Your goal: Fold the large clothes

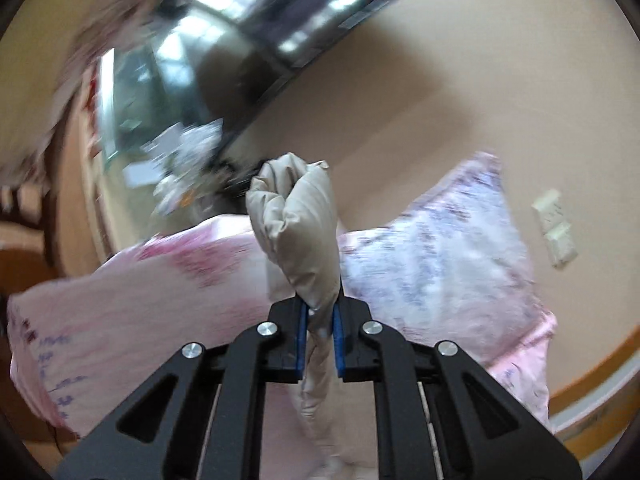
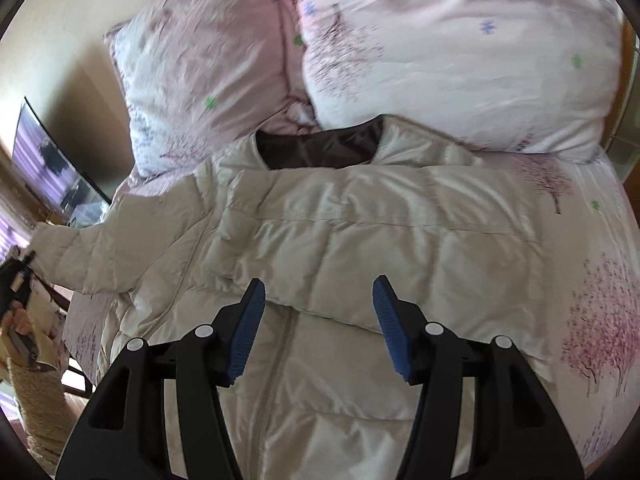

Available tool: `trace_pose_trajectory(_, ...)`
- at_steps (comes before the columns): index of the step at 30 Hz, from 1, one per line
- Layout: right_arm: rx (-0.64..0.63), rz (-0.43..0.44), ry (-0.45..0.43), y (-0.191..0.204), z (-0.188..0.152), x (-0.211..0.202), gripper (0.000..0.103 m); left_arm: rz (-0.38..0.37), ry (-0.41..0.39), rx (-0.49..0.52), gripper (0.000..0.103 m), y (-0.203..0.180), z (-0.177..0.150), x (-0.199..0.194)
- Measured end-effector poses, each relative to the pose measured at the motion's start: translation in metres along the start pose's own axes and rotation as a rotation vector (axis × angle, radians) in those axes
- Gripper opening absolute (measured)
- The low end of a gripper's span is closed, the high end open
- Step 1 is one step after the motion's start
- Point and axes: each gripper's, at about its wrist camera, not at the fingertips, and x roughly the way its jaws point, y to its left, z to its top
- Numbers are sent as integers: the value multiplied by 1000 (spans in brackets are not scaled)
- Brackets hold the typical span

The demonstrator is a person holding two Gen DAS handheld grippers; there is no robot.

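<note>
A cream puffer jacket (image 2: pixel 340 240) lies front up on a pink floral bed, collar and dark lining (image 2: pixel 320 146) toward the pillows. One sleeve is folded across the chest; the other sleeve (image 2: pixel 68 256) stretches off to the left. My left gripper (image 1: pixel 320 316) is shut on the end of that sleeve (image 1: pixel 298 232), lifted in front of the wall. It also shows at the left edge of the right wrist view (image 2: pixel 16 280). My right gripper (image 2: pixel 318 304) is open and empty, just above the jacket's zipper (image 2: pixel 280 356).
Two pink floral pillows (image 2: pixel 460 52) lie at the head of the bed. A wall-mounted TV (image 2: pixel 48 168) hangs at the left, with a wall switch plate (image 1: pixel 556 228) near the pillow. The bedsheet (image 2: pixel 592 300) lies bare to the right of the jacket.
</note>
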Motion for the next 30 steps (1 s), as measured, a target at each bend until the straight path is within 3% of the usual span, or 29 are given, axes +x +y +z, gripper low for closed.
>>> trace_pose_trajectory(4,55,-18,-37,-23,-6,-13,59,-119,24,129,11,-70,-15,2)
trace_pose_trajectory(7,87,-24,-46,-37,-10,-18,59,-239,89,214,11,-126,-43,12)
trace_pose_trajectory(10,114,-36,-53,-50,-15,-22,59,-347,176,308,11,-180,-83,26)
trace_pose_trajectory(14,147,-53,-65,-66,-22,-29,59,-473,340,422,11,-241,-160,52)
trace_pose_trajectory(18,173,-77,-77,-81,-24,-33,59,-534,489,503,11,-274,-231,76)
trace_pose_trajectory(22,203,-96,-80,-96,-25,-32,59,-522,626,619,11,-294,-301,97)
trace_pose_trajectory(23,211,-100,-78,-99,-26,-30,59,-512,689,663,14,-298,-321,104)
trace_pose_trajectory(25,225,-102,-72,-104,-25,-26,59,-493,782,731,32,-302,-352,114)
trace_pose_trajectory(26,228,-101,-69,-105,-25,-24,59,-484,824,775,45,-304,-369,117)
trace_pose_trajectory(27,234,-97,-63,-106,-24,-21,59,-493,836,798,57,-303,-376,116)
trace_pose_trajectory(30,239,-60,-48,-105,-22,-16,59,-527,798,842,78,-304,-375,102)
